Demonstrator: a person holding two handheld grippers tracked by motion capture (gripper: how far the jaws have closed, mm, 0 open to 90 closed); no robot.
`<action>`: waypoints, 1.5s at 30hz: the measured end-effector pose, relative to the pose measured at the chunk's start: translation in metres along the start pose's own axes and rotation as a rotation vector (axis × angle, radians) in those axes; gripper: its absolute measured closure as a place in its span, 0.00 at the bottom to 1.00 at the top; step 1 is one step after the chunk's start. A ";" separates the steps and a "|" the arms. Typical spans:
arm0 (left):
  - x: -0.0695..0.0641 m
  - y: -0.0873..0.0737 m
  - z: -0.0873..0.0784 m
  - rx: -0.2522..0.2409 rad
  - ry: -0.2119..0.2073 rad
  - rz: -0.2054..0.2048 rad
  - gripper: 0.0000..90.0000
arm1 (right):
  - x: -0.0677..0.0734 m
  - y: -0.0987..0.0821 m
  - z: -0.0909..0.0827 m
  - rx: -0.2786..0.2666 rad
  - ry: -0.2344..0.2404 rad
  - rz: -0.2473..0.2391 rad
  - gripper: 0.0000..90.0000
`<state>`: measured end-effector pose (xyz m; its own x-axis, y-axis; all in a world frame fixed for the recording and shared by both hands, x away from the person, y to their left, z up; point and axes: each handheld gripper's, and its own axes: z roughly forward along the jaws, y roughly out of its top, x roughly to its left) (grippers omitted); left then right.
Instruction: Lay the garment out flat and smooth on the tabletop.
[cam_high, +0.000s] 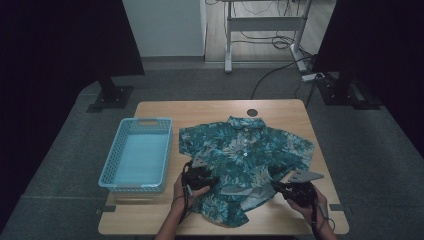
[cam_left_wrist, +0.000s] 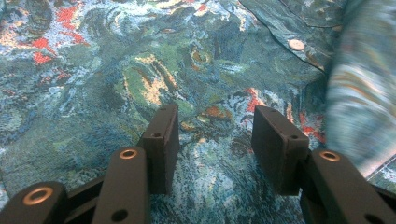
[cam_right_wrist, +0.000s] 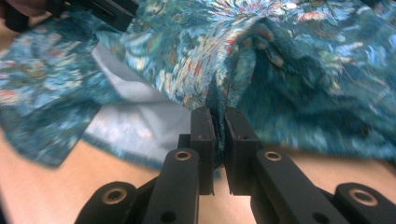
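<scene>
A small shirt (cam_high: 245, 155) with a blue-green flower pattern is lying on the wooden table (cam_high: 280, 112), with its collar pointing to the far side and its lower edge close to the person. Part of the lower front is turning over, so the pale inner side of the cloth is showing in the high view.

The left gripper (cam_high: 200, 175) is sitting on the left lower part of the shirt. In the left gripper view its jaws are standing apart (about half wide), and the printed cloth is lying flat between and under them; the pads are not pinching any fold there.

The right gripper (cam_high: 295, 189) is staying at the right lower edge of the shirt. In the right gripper view its jaws are closing tightly on a raised fold of the cloth, which is standing up between the two pads.

A light blue basket (cam_high: 120, 150) is standing just beside the shirt on the left part of the table.
</scene>
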<state>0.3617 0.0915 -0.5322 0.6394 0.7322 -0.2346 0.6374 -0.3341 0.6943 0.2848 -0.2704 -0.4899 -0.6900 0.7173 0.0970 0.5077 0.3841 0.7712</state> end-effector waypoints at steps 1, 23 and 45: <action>0.000 0.000 0.000 0.002 0.002 0.000 0.57 | -0.001 -0.003 -0.005 -0.004 0.004 0.011 0.93; -0.010 0.001 0.002 0.017 0.057 0.041 0.53 | 0.005 -0.073 -0.062 0.038 -0.044 0.137 0.60; -0.018 -0.012 -0.016 -0.017 0.068 0.045 0.46 | -0.003 -0.067 -0.035 0.221 -0.017 0.230 0.93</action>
<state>0.3359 0.0921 -0.5258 0.6363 0.7555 -0.1563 0.6008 -0.3582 0.7146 0.2349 -0.3190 -0.5195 -0.5367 0.8086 0.2411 0.7504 0.3267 0.5746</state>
